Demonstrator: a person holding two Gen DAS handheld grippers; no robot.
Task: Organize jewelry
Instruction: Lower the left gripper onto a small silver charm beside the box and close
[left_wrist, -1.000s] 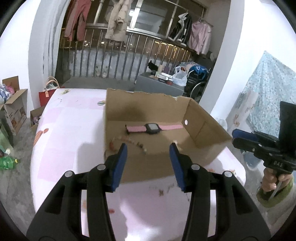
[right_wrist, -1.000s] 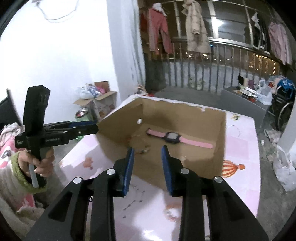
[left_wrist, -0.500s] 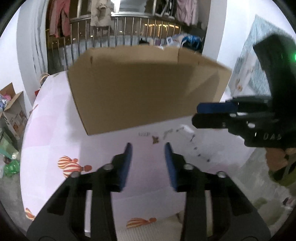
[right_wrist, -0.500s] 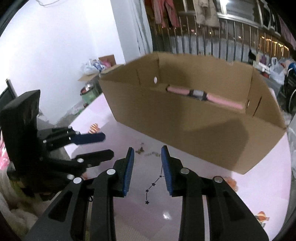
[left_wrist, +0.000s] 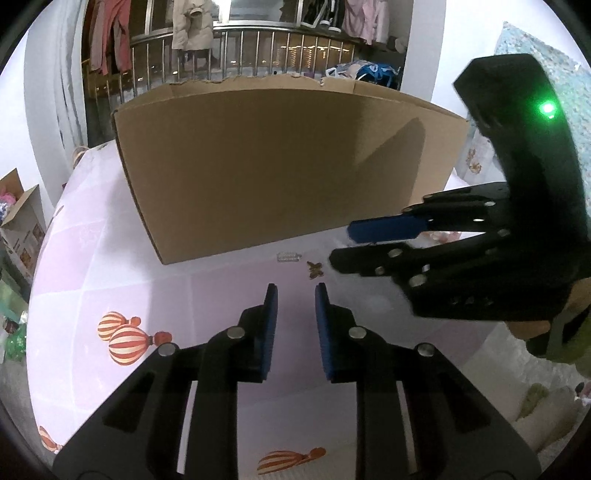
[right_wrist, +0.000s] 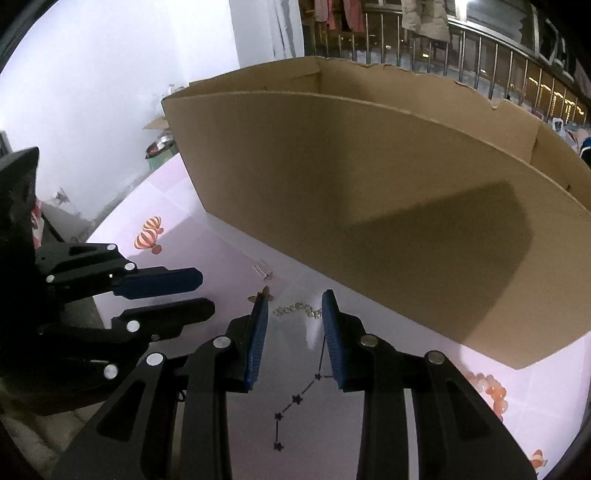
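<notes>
Small jewelry lies on the pink table in front of a cardboard box (left_wrist: 288, 166) (right_wrist: 369, 206): a silver comb clip (left_wrist: 289, 256) (right_wrist: 262, 269), a butterfly piece (left_wrist: 314, 268) (right_wrist: 263, 293), a sparkly chain (right_wrist: 297, 308), a black star necklace (right_wrist: 295, 398) and a pink bead bracelet (right_wrist: 487, 387). My left gripper (left_wrist: 295, 291) (right_wrist: 207, 291) hovers low just short of the clip and butterfly, its jaws closing with nothing between them. My right gripper (right_wrist: 294, 299) (left_wrist: 341, 246) is open, tips either side of the chain, above it. The box's inside is hidden.
The table (left_wrist: 147, 277) has a pink cloth printed with striped balloons (left_wrist: 125, 339). The tall box wall blocks the way straight ahead. The two grippers sit close together, nearly tip to tip. A railing with hanging clothes (left_wrist: 192, 26) is behind.
Both grippers have dropped from above the box down to the table in front of it. The left jaws have narrowed. The watch and the inside of the box have passed out of sight.
</notes>
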